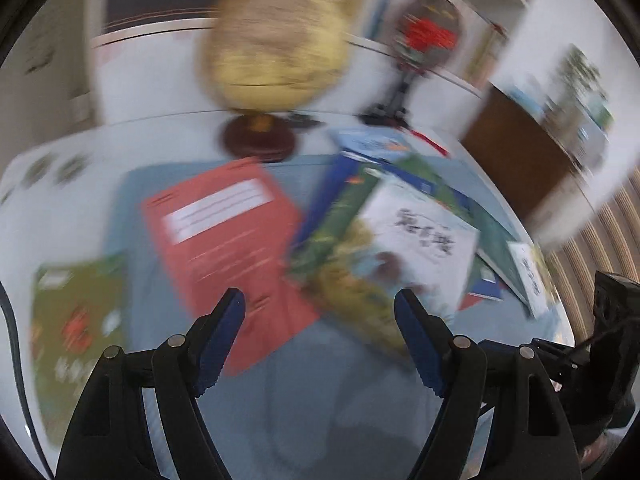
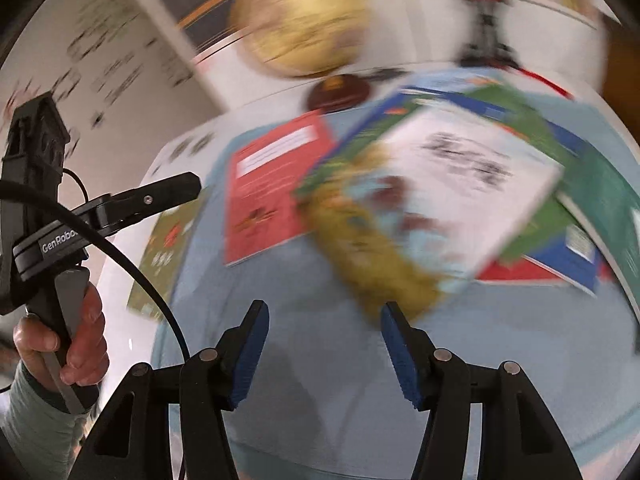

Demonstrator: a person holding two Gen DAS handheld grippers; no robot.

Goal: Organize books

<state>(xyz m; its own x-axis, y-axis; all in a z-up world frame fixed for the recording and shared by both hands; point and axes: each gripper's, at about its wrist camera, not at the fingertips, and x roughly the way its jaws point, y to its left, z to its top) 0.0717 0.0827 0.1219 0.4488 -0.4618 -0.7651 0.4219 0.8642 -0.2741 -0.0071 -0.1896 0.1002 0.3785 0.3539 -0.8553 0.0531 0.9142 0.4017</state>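
Desk: white top with a pale blue mat [image 1: 280, 392], all motion-blurred.
Globe: yellow globe [image 1: 276, 40] at the back edge.
Books: messy pile [image 2: 460, 184] right, red book [image 1: 228, 248] beside it, green book [image 1: 76, 320] far left.
Left gripper [image 1: 320, 336]: spread wide, holding nothing.
Right gripper [image 2: 324, 344]: wide apart, nothing held.

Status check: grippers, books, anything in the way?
Left gripper and right gripper: jaws open, empty, above the mat. Red book flat, alone; book pile askew beside it. Globe behind the books. Frames blurred.
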